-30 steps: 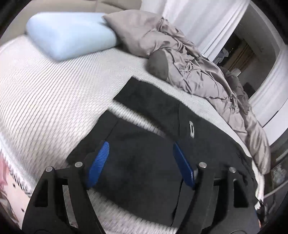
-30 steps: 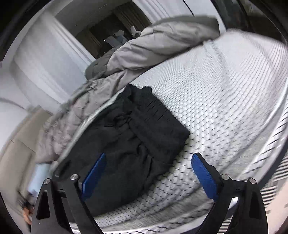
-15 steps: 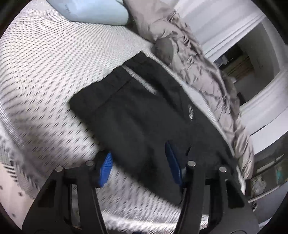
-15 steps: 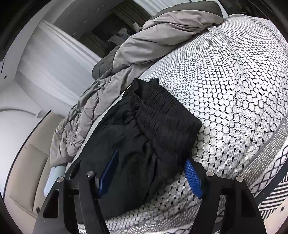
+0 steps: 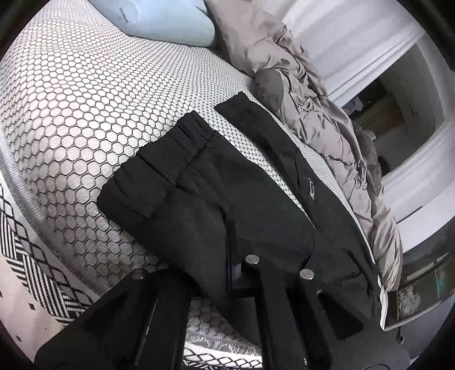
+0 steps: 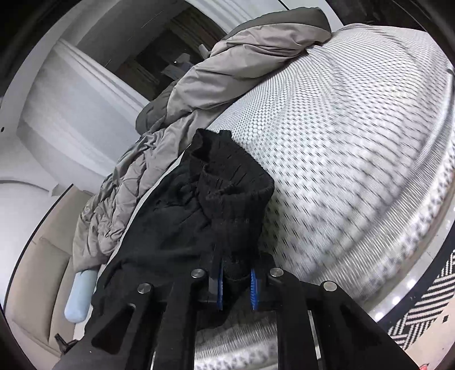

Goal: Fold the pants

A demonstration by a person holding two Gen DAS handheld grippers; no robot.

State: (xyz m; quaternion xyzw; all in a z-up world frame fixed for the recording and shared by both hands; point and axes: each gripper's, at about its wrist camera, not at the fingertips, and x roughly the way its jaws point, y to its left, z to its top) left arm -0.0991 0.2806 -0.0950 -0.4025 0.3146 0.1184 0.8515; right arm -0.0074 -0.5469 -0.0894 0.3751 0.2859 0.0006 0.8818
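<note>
Right wrist view: both tools just clenched on crumpled black pants atop honeycomb-patterned mattress.

Both cameras sit just behind their own claws and look forward and downward along the fingers onto the bed, very close to its honeycomb-patterned cover.

The left wrist view rides above the left claw at the bed's near edge, facing across the black pants toward the pale blue pillow and the grey duvet beyond the pants.

The right wrist view rides behind the right claw, facing along the pants from their other end, with the duvet past them and the pillow low beside them.

Both views share the pants, duvet, pillow and bed cover.
</note>
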